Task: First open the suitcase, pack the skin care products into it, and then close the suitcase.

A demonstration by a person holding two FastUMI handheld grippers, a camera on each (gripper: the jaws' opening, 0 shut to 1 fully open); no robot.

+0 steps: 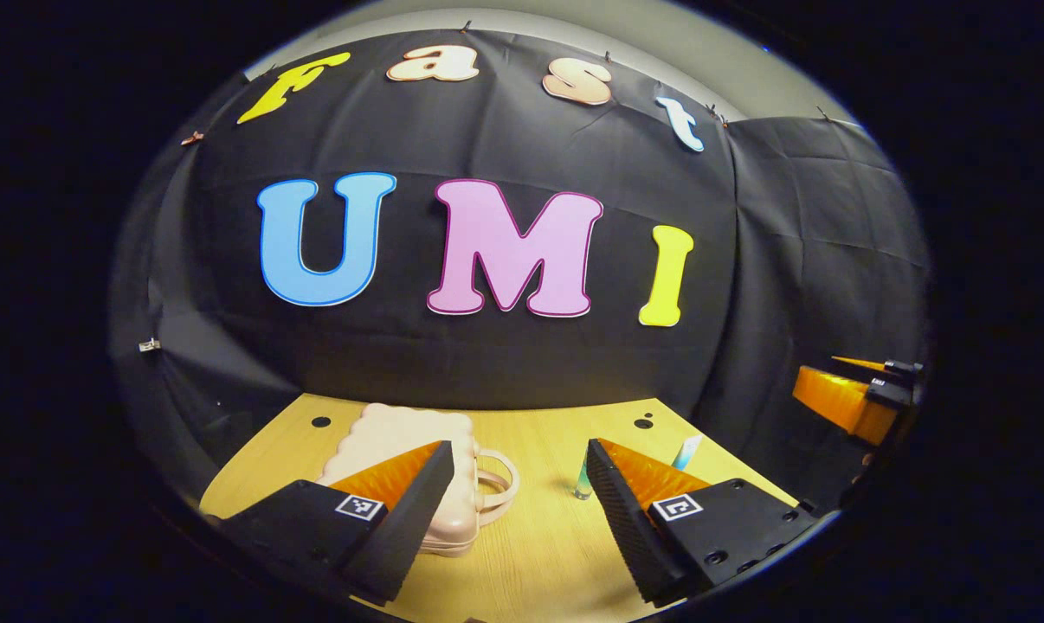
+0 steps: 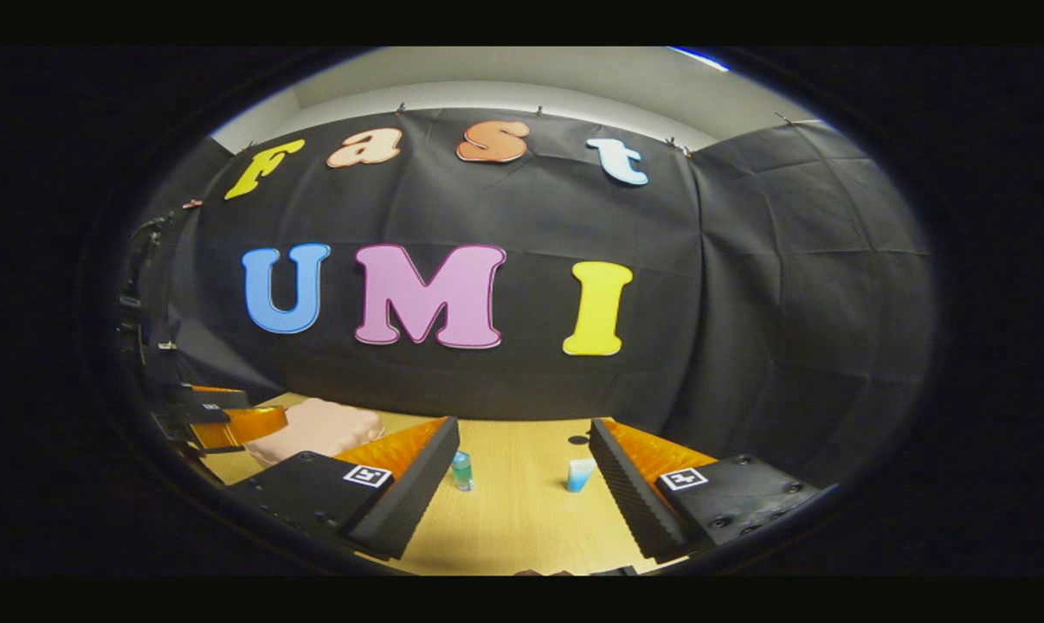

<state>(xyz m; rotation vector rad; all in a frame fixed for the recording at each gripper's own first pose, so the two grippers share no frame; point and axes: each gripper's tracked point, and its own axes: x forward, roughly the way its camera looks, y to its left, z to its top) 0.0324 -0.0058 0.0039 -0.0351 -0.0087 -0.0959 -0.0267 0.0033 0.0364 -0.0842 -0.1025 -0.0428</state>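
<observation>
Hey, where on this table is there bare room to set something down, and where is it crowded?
Bare wood lies between the suitcase and the green bottle, and again between that bottle and the blue tube. The near table edge in front of both is also free. The suitcase crowds the left part.

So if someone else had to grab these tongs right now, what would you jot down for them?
Left tongs: open, holding nothing, above the table.
Right tongs: open, holding nothing, facing the two products.
Suitcase: pink, closed, lying flat on the left of the table, handle toward the middle.
Green bottle and blue tube: standing on the table, apart from each other, right of the suitcase.
Done: nothing yet.
Left: open the suitcase, pack both products, close it.
</observation>
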